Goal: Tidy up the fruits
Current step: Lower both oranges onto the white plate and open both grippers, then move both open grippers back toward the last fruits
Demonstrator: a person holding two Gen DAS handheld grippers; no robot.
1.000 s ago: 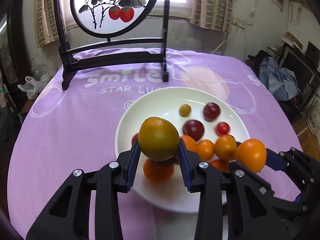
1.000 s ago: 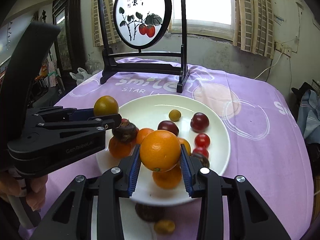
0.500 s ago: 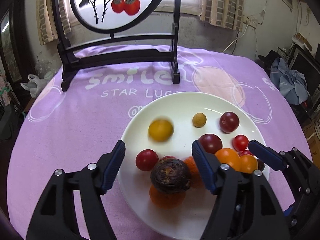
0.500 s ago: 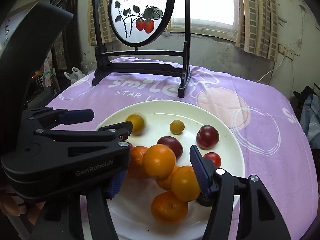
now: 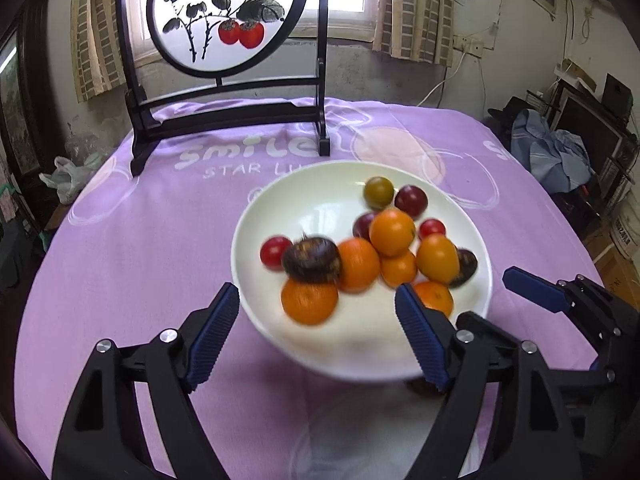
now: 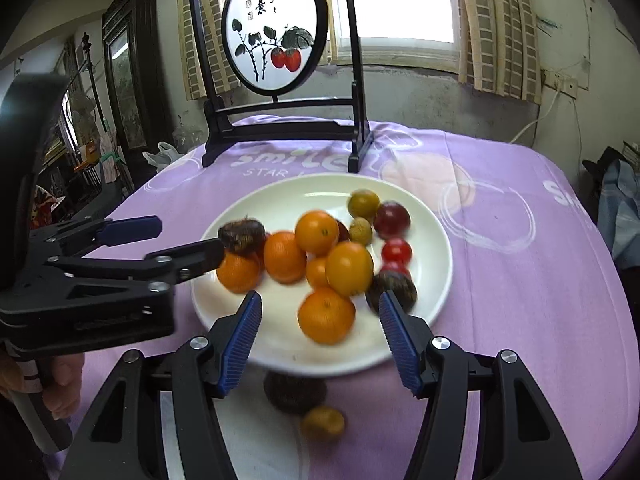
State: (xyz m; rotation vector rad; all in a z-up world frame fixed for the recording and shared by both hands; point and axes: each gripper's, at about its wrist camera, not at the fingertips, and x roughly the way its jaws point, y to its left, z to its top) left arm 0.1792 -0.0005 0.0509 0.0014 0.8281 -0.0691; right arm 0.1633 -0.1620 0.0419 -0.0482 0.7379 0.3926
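From the left wrist, the left gripper (image 5: 316,334) hangs over the near rim of the round white ceramic plate (image 5: 280,204), jaws opening with nothing between them. The heap of orange mandarins (image 5: 358,264), a dark brown wrinkled fruit (image 5: 312,265) and small red tomatoes (image 5: 275,252) sits toward the plate's near-right side, gathered there as the sorting spot.

From the right wrist, the right gripper (image 6: 318,338) stands apart and empty above the same rim. Two stray fruits (image 6: 296,394), blurred, probably one dark and one yellowish, lie on the purple tablecloth (image 6: 500,280) just off the plate's near edge, likely next to collect.
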